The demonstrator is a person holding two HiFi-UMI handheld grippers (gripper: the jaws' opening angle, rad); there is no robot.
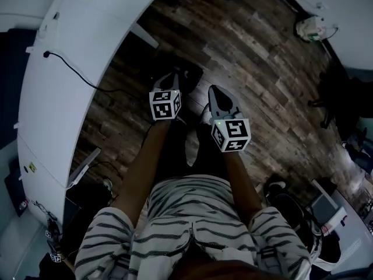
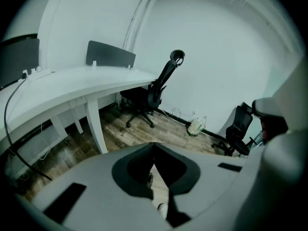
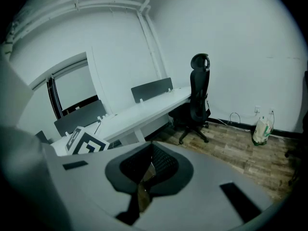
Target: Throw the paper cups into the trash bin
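Observation:
No paper cup or trash bin shows in any view. In the head view my left gripper (image 1: pixel 173 79) and right gripper (image 1: pixel 217 93) are held side by side at waist height over the dark wood floor (image 1: pixel 256 57), tips pointing forward. Each marker cube sits just above a forearm. In the left gripper view my left gripper (image 2: pixel 154 147) has its jaws together with nothing between them. My right gripper (image 3: pixel 152 147) looks the same in its own view, with its jaws meeting at the tips and empty.
A long curved white desk (image 1: pixel 76 69) runs along my left, with a black cable (image 1: pixel 69 67) lying on it. A black office chair (image 2: pixel 149 97) stands at the desk's far end. A white bag (image 1: pixel 309 27) sits by the wall, and another dark chair (image 2: pixel 238 129) stands at the right.

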